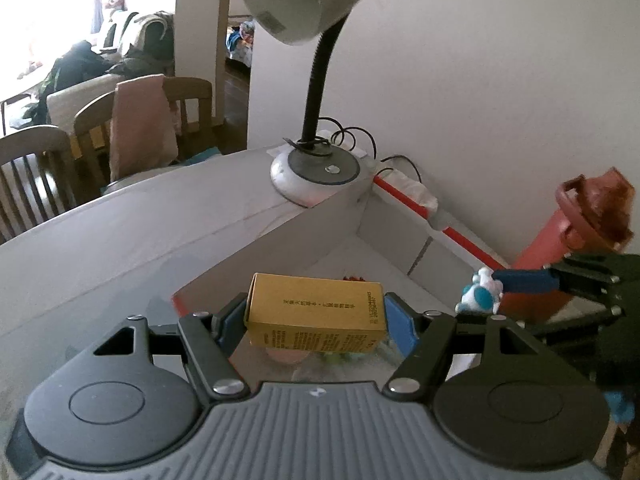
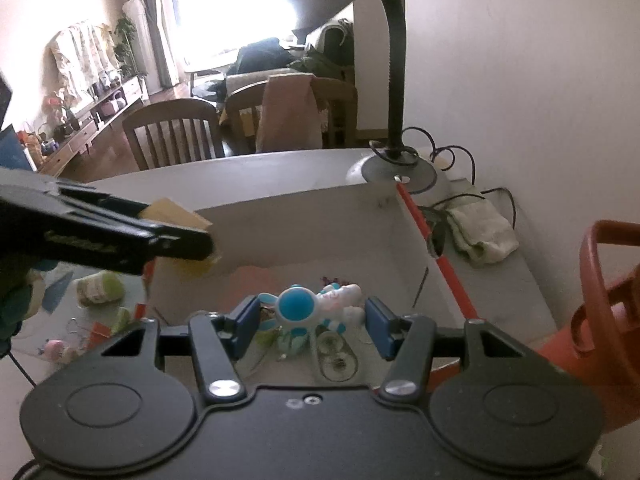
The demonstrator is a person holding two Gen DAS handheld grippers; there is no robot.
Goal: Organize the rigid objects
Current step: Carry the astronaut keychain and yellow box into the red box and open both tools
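Observation:
My left gripper [image 1: 316, 320] is shut on a yellow carton [image 1: 316, 316], its blue pads pressing both short ends. It hangs over an open grey box [image 1: 280, 248] with a red edge strip. My right gripper [image 2: 312, 320] is shut on a small white and blue toy figure [image 2: 312, 304], also above the grey box [image 2: 320, 216]. In the left wrist view the toy figure [image 1: 480, 292] shows at the tip of the right gripper's fingers [image 1: 524, 280]. The right wrist view has the left gripper [image 2: 192, 236] at the left with the yellow carton [image 2: 176, 210]. Small items lie on the box floor under the toy.
A desk lamp base [image 1: 316, 172] with coiled cable stands behind the box by the wall. An orange-red plastic can [image 2: 600, 320] is at the right, a folded cloth [image 2: 480, 236] near the lamp. Loose small things [image 2: 100, 288] lie on the table left of the box. Chairs [image 2: 176, 136] stand beyond the table.

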